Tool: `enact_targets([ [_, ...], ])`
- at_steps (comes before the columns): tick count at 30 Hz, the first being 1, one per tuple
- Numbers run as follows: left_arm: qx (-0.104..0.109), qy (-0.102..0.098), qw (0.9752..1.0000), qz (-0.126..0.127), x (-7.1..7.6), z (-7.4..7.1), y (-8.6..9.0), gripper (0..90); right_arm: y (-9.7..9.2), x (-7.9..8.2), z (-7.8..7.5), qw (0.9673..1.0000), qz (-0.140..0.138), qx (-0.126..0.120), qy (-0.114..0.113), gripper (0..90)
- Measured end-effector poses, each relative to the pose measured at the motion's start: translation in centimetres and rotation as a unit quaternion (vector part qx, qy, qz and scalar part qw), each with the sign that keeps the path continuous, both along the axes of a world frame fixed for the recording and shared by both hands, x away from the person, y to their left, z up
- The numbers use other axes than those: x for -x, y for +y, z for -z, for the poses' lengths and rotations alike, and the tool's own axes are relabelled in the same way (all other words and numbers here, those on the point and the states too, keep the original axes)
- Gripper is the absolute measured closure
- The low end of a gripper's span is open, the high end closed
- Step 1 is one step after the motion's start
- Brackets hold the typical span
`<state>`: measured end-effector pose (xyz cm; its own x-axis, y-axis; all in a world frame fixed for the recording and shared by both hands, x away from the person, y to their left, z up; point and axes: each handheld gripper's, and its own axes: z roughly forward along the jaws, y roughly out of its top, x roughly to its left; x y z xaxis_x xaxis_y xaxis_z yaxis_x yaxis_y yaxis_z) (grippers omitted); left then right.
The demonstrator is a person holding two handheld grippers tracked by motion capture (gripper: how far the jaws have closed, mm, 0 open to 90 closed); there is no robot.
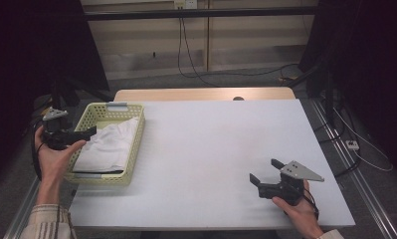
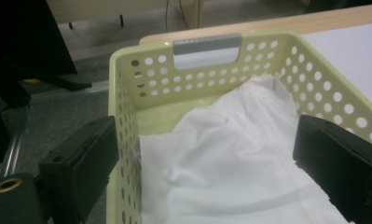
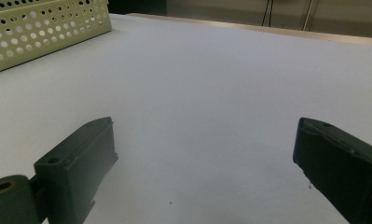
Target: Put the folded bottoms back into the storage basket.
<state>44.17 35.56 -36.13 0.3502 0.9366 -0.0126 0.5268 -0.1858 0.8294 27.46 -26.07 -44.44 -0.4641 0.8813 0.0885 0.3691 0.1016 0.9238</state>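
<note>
Left gripper [image 2: 202, 154], jaws wide, straddles the basket [image 2: 127, 93] wall; white cloth [image 2: 230, 158] lies between and below them, soft, light, best pinched at a fold. Right gripper [image 1: 266, 172] jaws wide, nothing between.

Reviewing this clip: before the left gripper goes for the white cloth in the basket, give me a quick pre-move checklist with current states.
1. Left gripper jaws open: ok.
2. White cloth lies inside the yellow basket, reachable from above: ok.
3. One jaw outside the basket wall, so the wall sits between the jaws: not ok.
4. Right gripper open, empty, over bare table: ok.
5. Right gripper far from basket: ok.
6. Anything under the cloth: cannot tell.
</note>
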Motion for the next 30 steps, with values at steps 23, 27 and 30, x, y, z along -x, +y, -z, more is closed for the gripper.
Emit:
enact_targets([
  [23,0.023,-0.045,0.9983,0.029,5.1,-0.5,-0.3,5.6,0.2,-0.1,0.0,1.0,-0.003,-0.004,0.001,5.8],
  [27,0.023,-0.047,0.9982,0.027,5.8,-0.7,-0.2,5.6,0.1,-0.1,-0.1,1.0,-0.002,-0.007,0.001,5.7],
  [30,0.019,-0.047,0.9982,0.032,6.4,-1.0,-0.4,5.7,0.1,0.0,-0.1,1.0,-0.003,-0.004,-0.001,5.7],
])
